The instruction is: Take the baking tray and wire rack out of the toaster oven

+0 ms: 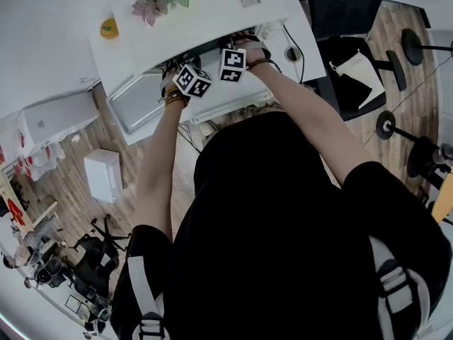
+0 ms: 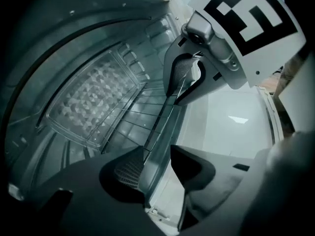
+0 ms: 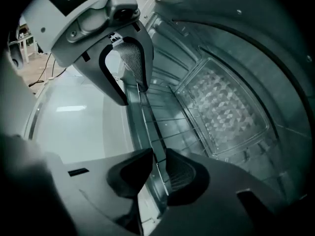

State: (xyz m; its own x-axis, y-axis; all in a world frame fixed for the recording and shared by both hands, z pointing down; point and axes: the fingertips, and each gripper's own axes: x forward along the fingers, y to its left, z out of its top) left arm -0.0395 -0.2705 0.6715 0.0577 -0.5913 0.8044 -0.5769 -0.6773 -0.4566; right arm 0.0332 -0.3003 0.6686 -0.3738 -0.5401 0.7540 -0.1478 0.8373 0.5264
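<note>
Our left gripper (image 2: 155, 168) and right gripper (image 3: 156, 168) are both pinched on the front edge of the wire rack (image 2: 165, 117) inside the toaster oven (image 2: 74, 38), baking tray (image 2: 91, 100) sitting deeper in, so we reckon a lopsided pull could jam it sideways or rattle that tray off.

office-like room: white desk (image 1: 212, 21), swivel chair (image 1: 347, 4), wood floor (image 1: 122, 139).

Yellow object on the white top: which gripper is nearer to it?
Left. In the head view the left gripper, clamped on the wire rack, sits down-right of the yellow object; the right gripper, also on the rack, is farther right.
</note>
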